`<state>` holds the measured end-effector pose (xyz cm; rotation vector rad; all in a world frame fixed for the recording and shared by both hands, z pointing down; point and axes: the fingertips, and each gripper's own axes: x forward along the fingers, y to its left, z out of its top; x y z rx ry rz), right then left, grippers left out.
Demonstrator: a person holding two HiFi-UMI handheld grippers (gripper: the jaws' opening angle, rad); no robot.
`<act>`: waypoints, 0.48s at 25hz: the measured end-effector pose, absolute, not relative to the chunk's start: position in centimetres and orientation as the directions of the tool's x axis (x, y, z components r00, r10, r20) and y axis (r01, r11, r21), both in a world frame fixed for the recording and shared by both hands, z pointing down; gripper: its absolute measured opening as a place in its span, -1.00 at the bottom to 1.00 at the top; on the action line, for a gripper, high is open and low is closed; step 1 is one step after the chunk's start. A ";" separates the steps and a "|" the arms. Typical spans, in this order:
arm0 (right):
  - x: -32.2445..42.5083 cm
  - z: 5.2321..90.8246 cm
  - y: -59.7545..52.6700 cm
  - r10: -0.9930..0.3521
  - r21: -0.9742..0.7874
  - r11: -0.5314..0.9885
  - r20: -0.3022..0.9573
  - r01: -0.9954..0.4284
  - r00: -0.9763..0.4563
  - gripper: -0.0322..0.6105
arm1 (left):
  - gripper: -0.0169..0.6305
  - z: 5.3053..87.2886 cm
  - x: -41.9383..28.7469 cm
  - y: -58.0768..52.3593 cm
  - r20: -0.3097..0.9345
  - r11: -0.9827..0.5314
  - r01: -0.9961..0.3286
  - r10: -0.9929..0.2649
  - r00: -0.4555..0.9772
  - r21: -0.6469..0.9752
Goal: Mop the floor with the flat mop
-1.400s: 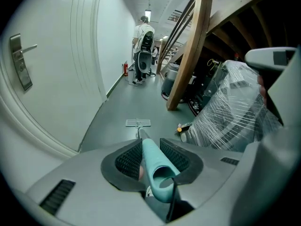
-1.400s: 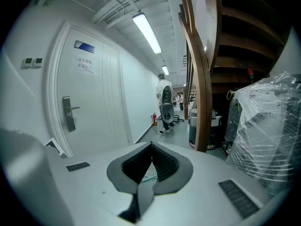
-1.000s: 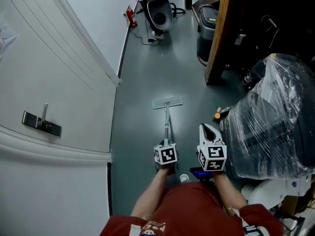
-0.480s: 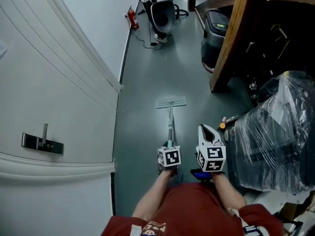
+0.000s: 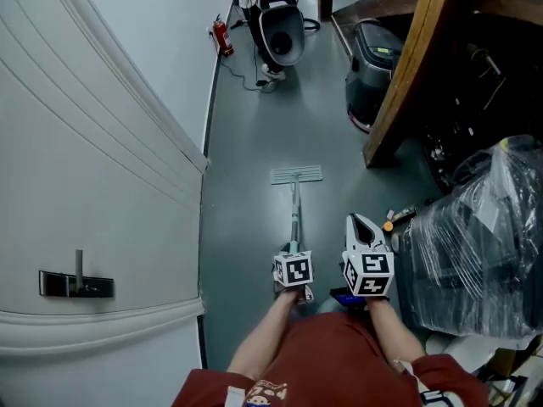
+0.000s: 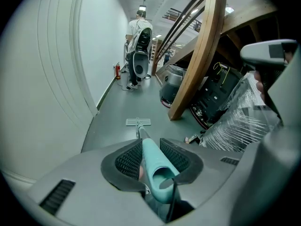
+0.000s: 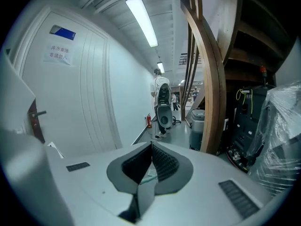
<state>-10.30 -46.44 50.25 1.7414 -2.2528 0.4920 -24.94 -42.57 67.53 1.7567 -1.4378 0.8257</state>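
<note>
The flat mop lies with its pale head (image 5: 296,175) flat on the grey-green floor, and its pole (image 5: 294,214) runs back toward me. My left gripper (image 5: 291,251) is shut on the teal top end of the mop handle (image 6: 151,158). In the left gripper view the mop head (image 6: 138,122) lies far ahead along the pole. My right gripper (image 5: 361,225) hangs just right of the handle, apart from it. Its jaws meet at the tip in the right gripper view, so the right gripper (image 7: 151,146) is shut on nothing.
A white door with a handle (image 5: 76,282) and a white wall line the left. A fire extinguisher (image 5: 224,39) and a floor machine (image 5: 280,24) stand far ahead. A black bin (image 5: 373,66), a wooden beam (image 5: 405,83) and a plastic-wrapped bulk (image 5: 484,244) crowd the right.
The view has moved forward along the corridor: the door handle and the wrapped bulk slid down the frame. The mop head stays ahead of me, and both grippers hold as before.
</note>
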 end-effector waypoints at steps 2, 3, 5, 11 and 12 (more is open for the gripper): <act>-10.4 49.9 -47.6 -0.889 -0.117 0.215 0.386 -0.969 -0.244 -0.84 | -0.55 67.9 -25.6 -43.8 0.834 -0.124 -0.985 -0.525 0.169 0.121; -10.4 49.8 -48.1 -0.892 -0.116 0.212 0.382 -0.970 -0.240 -0.84 | -0.55 68.0 -25.8 -44.5 0.834 -0.124 -0.985 -0.525 0.168 0.120; -10.0 49.7 -49.1 -0.896 -0.111 0.203 0.379 -0.973 -0.230 -0.84 | -0.55 68.1 -25.5 -45.8 0.832 -0.133 -0.983 -0.526 0.176 0.123; -8.4 50.6 -53.6 -0.897 -0.117 0.184 0.386 -0.976 -0.215 -0.84 | -0.55 68.6 -24.8 -50.5 0.839 -0.145 -0.985 -0.521 0.155 0.093; -8.3 50.7 -54.7 -0.896 -0.118 0.187 0.386 -0.975 -0.219 -0.84 | -0.55 68.7 -24.7 -51.5 0.839 -0.143 -0.985 -0.522 0.154 0.092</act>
